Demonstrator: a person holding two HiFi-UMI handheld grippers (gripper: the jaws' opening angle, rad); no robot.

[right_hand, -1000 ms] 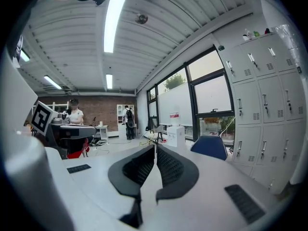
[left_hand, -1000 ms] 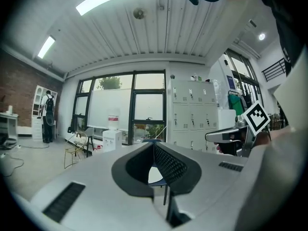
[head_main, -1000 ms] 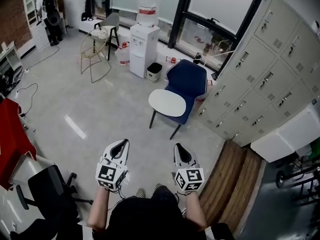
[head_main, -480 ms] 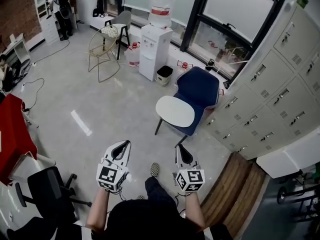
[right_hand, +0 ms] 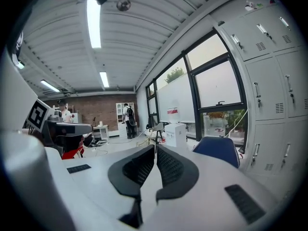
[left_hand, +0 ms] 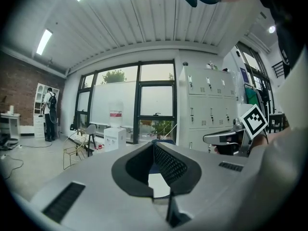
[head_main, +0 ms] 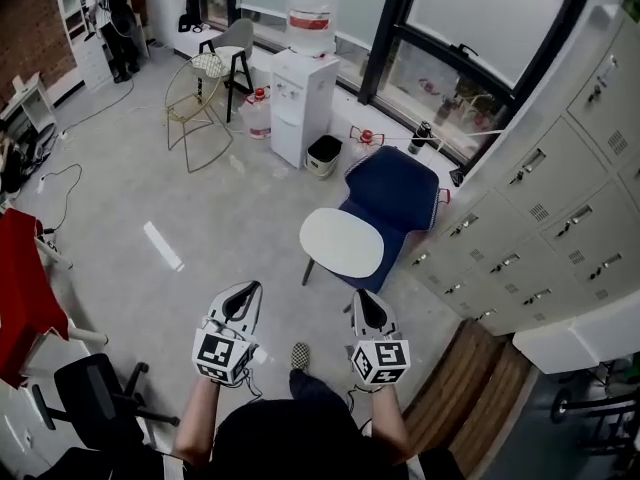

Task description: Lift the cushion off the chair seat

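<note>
White and oval, the cushion [head_main: 342, 243] lies flat on the seat of the blue chair [head_main: 398, 186], at about one o'clock from where we stand, and a stretch of bare floor [head_main: 200, 228] separates it from us. We hold the left gripper [head_main: 243, 290] at about eleven o'clock and the right gripper [head_main: 362, 300] at about one o'clock, both low in front of us and pointing towards the chair, well apart from it. The fingers of the left gripper are clenched on nothing; its own view shows the chair and a sliver of the cushion far beyond the tips, not between them. The fingers of the right gripper are likewise pressed together and empty, with the chair off at three o'clock in its view. A water dispenser [head_main: 300, 103] stands behind the chair at twelve o'clock, and grey lockers [head_main: 540, 198] run along the wall at two o'clock. We judge the task barely begun: the cushion is untouched and sits square on the seat. What is left, as we read it, is nearly everything: reach the chair, release the fingers, take the cushion by its near rim or from both sides, and raise it clear of the seat.
</note>
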